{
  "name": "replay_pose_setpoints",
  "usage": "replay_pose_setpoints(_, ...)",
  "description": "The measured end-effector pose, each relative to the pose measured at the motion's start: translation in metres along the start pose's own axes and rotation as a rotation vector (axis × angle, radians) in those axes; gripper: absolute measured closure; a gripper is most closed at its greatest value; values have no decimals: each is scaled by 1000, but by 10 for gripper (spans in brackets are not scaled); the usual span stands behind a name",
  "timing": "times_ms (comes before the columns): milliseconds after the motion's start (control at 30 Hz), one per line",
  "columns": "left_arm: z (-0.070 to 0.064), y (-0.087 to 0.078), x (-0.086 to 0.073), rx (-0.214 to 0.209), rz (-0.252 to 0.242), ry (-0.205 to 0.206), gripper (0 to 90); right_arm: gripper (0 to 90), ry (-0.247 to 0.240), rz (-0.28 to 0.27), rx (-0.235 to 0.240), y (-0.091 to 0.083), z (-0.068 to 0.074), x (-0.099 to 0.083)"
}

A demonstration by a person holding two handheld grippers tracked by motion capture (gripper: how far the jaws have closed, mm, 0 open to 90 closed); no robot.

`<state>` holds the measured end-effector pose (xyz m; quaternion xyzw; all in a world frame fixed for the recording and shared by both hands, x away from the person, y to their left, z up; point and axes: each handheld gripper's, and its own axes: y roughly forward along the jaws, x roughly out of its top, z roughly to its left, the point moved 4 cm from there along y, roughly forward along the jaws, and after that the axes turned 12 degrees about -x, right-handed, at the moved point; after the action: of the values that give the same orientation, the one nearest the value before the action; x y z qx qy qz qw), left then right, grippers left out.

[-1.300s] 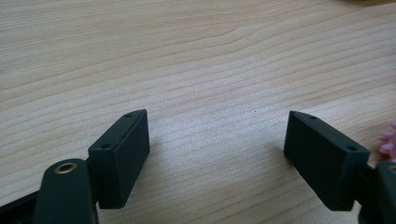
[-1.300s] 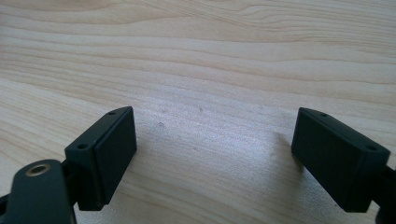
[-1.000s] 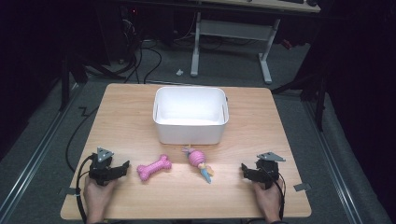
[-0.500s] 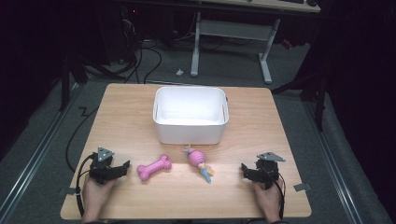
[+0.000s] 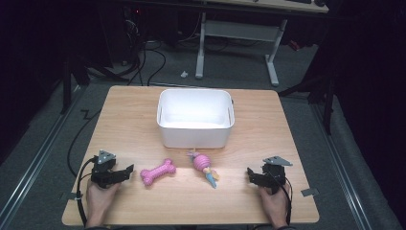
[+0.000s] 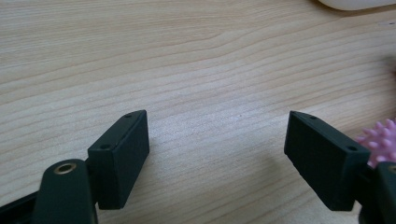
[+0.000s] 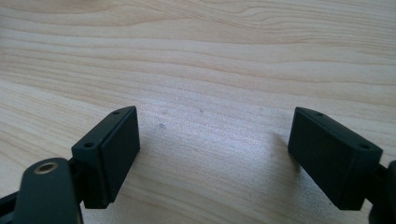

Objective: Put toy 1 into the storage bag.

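nothing has moved since the earlier frames: left gripper (image 5: 128, 171) and right gripper (image 5: 250, 173) rest on the table (image 5: 287, 143), jaws spread, empty. pink bone toy (image 5: 158, 172) lies just beside the left gripper, rope toy (image 5: 205, 167) near the white bin (image 5: 195, 136); pickup not started.

Left gripper (image 5: 125, 171): black body, grey three-cornered plate on top, black cable looping back along my left hand (image 5: 99, 196).
Right gripper (image 5: 252, 175): same build – black, grey plate, cable trailing past my right hand (image 5: 272, 199).
Jaws, left gripper view (image 6: 217, 158): two flat black blocks, matte, small screw holes along the top edges; brass-ringed hole on the near arm.
Jaws, right gripper view (image 7: 213, 156): identical blocks – same screw holes, same brass-ringed hole.
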<state>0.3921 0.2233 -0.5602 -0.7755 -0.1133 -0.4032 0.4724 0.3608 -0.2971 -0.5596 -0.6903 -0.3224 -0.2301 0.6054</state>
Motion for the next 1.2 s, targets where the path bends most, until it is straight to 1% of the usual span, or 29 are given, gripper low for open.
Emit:
replay_pose_setpoints(100,-2,-2,1,-10,-8,1,235,166,0,0,0,0,0,0)
replay_pose_setpoints(133,-3,-4,2,-10,-1,15,235,166,-2,-1,1,0,0,0)
replay_pose_setpoints(167,-3,-4,2,-10,-1,15,236,166,-1,2,0,0,0,0)
replay_pose_setpoints(200,-4,-5,4,-23,-3,19,236,166,-1,0,0,0,0,0)
replay_pose_setpoints(300,-7,-6,5,-36,-3,25,245,165,-1,0,0,0,0,0)
replay_pose_setpoints(333,-9,-8,6,-52,8,28,281,166,-2,-1,0,0,0,0)
replay_pose_setpoints(367,-11,-9,7,-57,36,26,295,166,-2,-1,0,0,0,0)
replay_pose_setpoints(433,-13,-11,10,-65,56,35,295,167,-3,-1,1,0,0,0)
replay_pose_setpoints(500,-15,-14,12,-84,52,39,291,167,-4,1,3,1,1,1)
replay_pose_setpoints(633,-17,-17,15,-91,47,40,285,167,-9,-2,6,1,1,1)
replay_pose_setpoints(867,-27,-21,21,-114,50,61,269,167,-10,-1,7,0,1,1)
replay_pose_setpoints(900,-29,-22,22,-125,42,63,269,167,-11,-1,9,0,2,1)
replay_pose_setpoints(967,-32,-23,24,-146,43,60,280,168,-16,-3,11,0,2,1)
replay_pose_setpoints(1000,-33,-23,25,-154,47,63,283,168,-17,-3,11,0,2,1)
replay_pose_setpoints(1067,-37,-24,27,-154,49,74,289,167,-16,-4,10,0,2,1)
replay_pose_setpoints(1200,-45,-25,30,-168,52,97,292,168,-17,-3,11,0,2,1)
